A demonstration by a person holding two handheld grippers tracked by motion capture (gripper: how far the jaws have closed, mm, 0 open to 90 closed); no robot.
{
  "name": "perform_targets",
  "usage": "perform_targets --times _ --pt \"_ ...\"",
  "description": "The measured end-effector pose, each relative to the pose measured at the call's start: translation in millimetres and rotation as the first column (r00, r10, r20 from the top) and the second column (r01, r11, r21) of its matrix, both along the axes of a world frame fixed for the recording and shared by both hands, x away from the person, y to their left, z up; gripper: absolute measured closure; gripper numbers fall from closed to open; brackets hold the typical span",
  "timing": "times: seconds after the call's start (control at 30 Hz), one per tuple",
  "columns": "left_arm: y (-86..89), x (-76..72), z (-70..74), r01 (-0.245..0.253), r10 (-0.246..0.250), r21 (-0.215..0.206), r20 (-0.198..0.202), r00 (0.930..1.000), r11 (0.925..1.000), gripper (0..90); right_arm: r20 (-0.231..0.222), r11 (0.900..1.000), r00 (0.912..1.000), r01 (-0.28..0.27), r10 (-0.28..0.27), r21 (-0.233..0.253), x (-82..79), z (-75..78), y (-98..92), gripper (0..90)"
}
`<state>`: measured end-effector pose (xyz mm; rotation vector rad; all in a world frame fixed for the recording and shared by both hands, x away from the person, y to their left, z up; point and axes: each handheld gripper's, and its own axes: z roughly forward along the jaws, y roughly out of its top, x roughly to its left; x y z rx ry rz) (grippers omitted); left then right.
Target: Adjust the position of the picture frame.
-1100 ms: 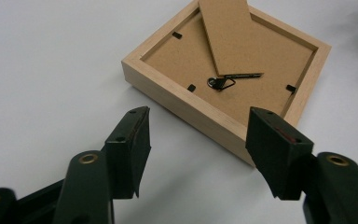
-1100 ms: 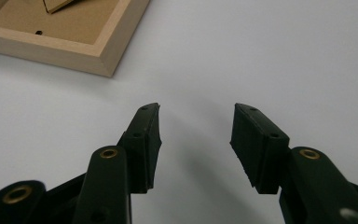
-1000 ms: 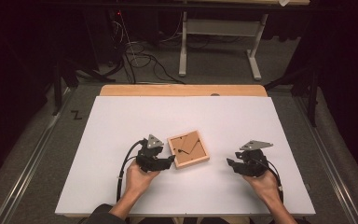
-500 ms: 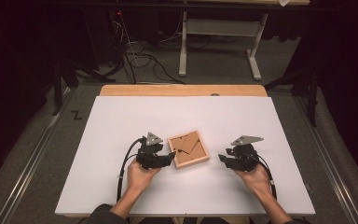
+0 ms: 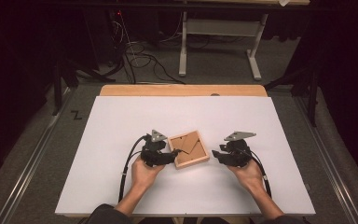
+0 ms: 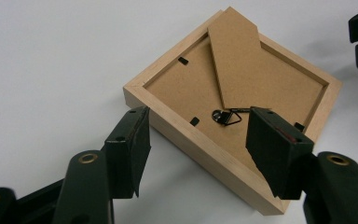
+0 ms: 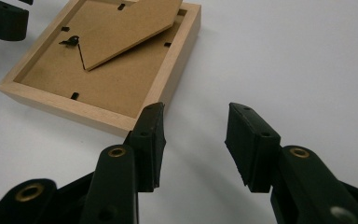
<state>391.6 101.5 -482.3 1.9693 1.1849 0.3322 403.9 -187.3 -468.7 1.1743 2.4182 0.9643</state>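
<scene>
Picture frame [image 5: 189, 149] lies face-down mid-counter [image 5: 121, 126], stand flap up. Left gripper [image 6: 196, 135] fingers open, straddling near rail; right gripper [image 7: 193, 140] fingers open, just beside frame's corner, gripping nothing. Advice: close left squarely on rail to steady frame, avoid hanger [image 6: 227, 115]; bring right in low.

Both forearms enter from six o'clock and slant inward. The left hand [image 5: 143, 171] holds the left gripper [image 5: 170, 156], which points toward three o'clock; its jaws stand apart, and its cable loops back toward seven o'clock along the forearm. The right hand [image 5: 248, 173] holds the right gripper [image 5: 216, 154], which points toward nine o'clock, jaws parted with nothing between them; its cable runs back toward five o'clock. Each gripper carries a grey plate on top. The two grippers face each other, well apart.
</scene>
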Motion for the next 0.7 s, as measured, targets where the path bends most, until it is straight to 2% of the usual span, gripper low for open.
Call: perform_targets --times 0.37,0.7 --pt "1.9 6.3 -4.8 -0.023 0.024 0.009 -0.019 0.9995 0.9997 41.1 -0.032 1.000 0.9995 -0.010 0.010 -0.007 7.9 -2.6 19.0 56.5" --pt "-2.3 8.2 -8.3 -0.015 0.015 0.015 -0.033 0.9993 0.9998 43.1 -0.052 1.000 0.9985 -0.016 0.016 -0.003 11.8 -7.5 27.7 56.5"
